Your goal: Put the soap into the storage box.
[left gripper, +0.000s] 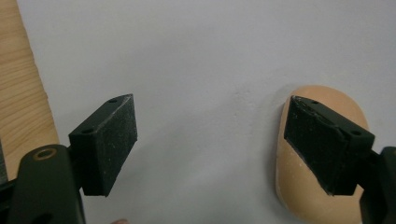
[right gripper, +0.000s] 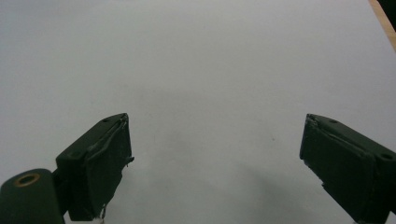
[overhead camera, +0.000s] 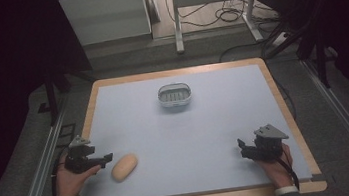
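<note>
At the near left of the table (overhead camera: 216, 123), the left gripper (overhead camera: 107, 159) hovers just beside the tan soap bar (overhead camera: 124, 167), jaws wide apart, holding nothing. The right gripper (overhead camera: 241, 147), near right, is likewise wide open and empty.

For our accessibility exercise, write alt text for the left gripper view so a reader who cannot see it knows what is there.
The left gripper points down at a pale blue table surface with its two black jaws wide open. A tan, rounded, bread-like object lies on the table partly behind one jaw, not between the two. A wooden table edge runs along the left.
</note>
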`<state>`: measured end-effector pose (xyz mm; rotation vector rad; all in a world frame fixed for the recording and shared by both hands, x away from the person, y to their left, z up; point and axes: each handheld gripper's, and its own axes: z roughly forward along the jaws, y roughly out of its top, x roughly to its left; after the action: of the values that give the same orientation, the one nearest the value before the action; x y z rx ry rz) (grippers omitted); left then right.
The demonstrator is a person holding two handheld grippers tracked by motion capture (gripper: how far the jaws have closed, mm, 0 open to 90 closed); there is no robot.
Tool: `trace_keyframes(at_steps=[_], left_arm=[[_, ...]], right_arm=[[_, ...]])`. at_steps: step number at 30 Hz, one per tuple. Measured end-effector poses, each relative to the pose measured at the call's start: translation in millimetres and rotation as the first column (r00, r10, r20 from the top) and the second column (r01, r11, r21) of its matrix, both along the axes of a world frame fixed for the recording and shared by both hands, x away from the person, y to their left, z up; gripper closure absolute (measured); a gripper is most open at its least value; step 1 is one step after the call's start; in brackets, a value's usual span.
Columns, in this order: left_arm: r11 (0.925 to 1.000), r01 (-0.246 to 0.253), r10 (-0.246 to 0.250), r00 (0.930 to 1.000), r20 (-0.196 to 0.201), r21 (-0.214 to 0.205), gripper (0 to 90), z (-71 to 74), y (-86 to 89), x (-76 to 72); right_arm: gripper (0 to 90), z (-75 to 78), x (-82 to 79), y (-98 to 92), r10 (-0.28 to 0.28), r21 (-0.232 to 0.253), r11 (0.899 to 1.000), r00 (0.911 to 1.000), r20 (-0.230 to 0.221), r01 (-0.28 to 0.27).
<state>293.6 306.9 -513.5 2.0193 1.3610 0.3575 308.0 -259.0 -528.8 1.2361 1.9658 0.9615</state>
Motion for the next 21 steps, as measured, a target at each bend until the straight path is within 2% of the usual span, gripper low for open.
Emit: trace_keyframes(at_steps=[5,11,14,18,21], left_arm=[[0.9999,0.011,-0.011,0.9999,-0.011,0.013,17.4,1.7,-2.8,-0.2],[0.9983,0.054,-0.054,0.9985,-0.004,0.023,17.2,14.7,-11.1,2.9],[0.9972,0.073,-0.073,0.9973,-0.010,0.018,17.3,21.3,-13.4,4.6],[0.9953,0.092,-0.091,0.9958,-0.011,0.032,17.8,27.7,-19.2,7.3],[0.9932,0.112,-0.111,0.9937,-0.013,0.032,18.3,30.7,-25.9,8.5]], right_arm=[[9.1,0.2,0.4,-1.8,0.001,0.015,1.000,1.0000,-0.002,-0.001],[9.1,0.1,0.2,-1.3,-0.001,0.011,1.000,1.0000,0.001,0.001],[9.1,0.3,1.6,-3.6,0.002,0.030,1.000,0.9999,-0.014,-0.002],[9.1,0.4,4.3,-7.2,0.003,0.068,0.998,0.9991,-0.042,0.000],[9.1,0.4,4.3,-7.5,0.008,0.071,0.997,0.9991,-0.042,-0.005]])
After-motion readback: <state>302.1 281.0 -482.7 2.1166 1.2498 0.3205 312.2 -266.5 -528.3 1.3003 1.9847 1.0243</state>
